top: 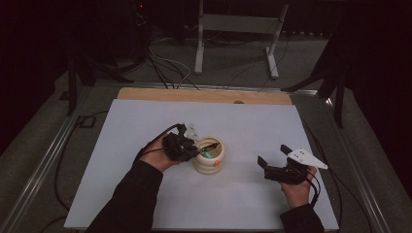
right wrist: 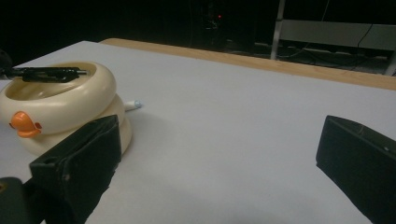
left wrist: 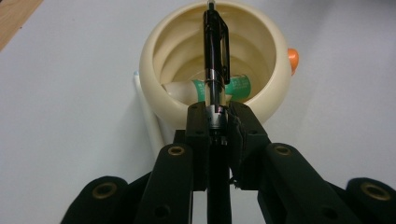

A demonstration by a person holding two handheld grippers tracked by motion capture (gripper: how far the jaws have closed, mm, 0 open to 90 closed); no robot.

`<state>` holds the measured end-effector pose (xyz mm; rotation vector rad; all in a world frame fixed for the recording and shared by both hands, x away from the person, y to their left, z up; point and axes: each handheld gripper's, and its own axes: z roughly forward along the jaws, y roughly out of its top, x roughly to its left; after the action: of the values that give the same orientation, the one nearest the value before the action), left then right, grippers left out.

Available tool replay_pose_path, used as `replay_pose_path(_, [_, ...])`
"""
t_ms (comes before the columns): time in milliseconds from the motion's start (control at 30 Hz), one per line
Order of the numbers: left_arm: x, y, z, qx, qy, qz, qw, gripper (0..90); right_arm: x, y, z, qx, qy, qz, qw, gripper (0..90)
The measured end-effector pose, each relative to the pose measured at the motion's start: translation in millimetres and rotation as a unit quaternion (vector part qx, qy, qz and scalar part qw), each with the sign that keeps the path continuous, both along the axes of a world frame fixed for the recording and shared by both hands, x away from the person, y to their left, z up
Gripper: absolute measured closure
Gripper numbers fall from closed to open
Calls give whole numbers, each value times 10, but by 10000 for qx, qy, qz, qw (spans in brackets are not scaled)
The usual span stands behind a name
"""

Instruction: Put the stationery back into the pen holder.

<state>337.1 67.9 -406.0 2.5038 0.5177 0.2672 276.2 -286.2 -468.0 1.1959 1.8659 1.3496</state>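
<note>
A cream ribbed pot (top: 210,164) with a small orange duck bill (right wrist: 24,122) stands near the middle of the white table. My left gripper (top: 197,149) is at the pot's left side, shut on a black pen (left wrist: 215,46). The pen lies level across the pot's mouth (right wrist: 46,73), its far end over the far rim. Inside the pot (left wrist: 152,60) lies a white and green tube (left wrist: 238,86). My right gripper (top: 273,154) is held to the right of the pot, apart from it. Its jaws stand wide open with nothing between them (right wrist: 217,140).
A thin white stick with a pale blue tip (right wrist: 133,104) lies on the table against the pot's base. The white sheet (top: 243,121) ends in a wooden strip (top: 204,95) at the far edge. Beyond it are cables and a metal stand (top: 233,29).
</note>
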Motion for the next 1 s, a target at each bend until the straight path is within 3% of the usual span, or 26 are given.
replay_pose_path(700, [92,-82,45,-229,59,105,9997,793,7,2,-5,-6,12,8,10000,2])
replay_pose_path(1000, [171,-114,33,-513,183,179,9984,798,10,6,-8,-6,22,8,10000,1])
